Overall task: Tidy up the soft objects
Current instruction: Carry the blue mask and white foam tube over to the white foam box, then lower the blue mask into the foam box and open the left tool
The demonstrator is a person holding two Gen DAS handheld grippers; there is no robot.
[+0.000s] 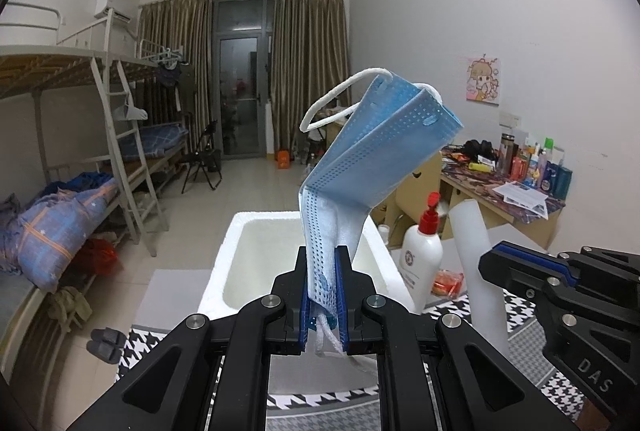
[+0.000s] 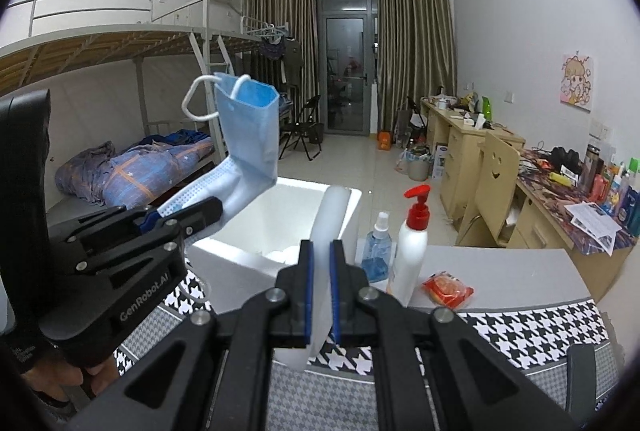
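My left gripper (image 1: 324, 271) is shut on a folded blue face mask (image 1: 376, 151), which stands up and bends over to the right with its white ear loops at the top. The same mask (image 2: 250, 123) and left gripper (image 2: 192, 209) appear at the left of the right wrist view. My right gripper (image 2: 321, 263) is shut on a flat translucent white strip (image 2: 332, 219) that rises between its blue pads; this strip (image 1: 474, 251) also shows in the left wrist view beside the right gripper (image 1: 496, 263). Both are held just before an open white foam box (image 1: 248, 255) (image 2: 240, 247).
A white pump bottle with a red top (image 2: 410, 251) (image 1: 422, 259), a blue spray bottle (image 2: 376, 251) and a red snack packet (image 2: 448, 289) stand right of the box. A houndstooth cloth (image 2: 520, 331) covers the table. Bunk beds are on the left, desks on the right.
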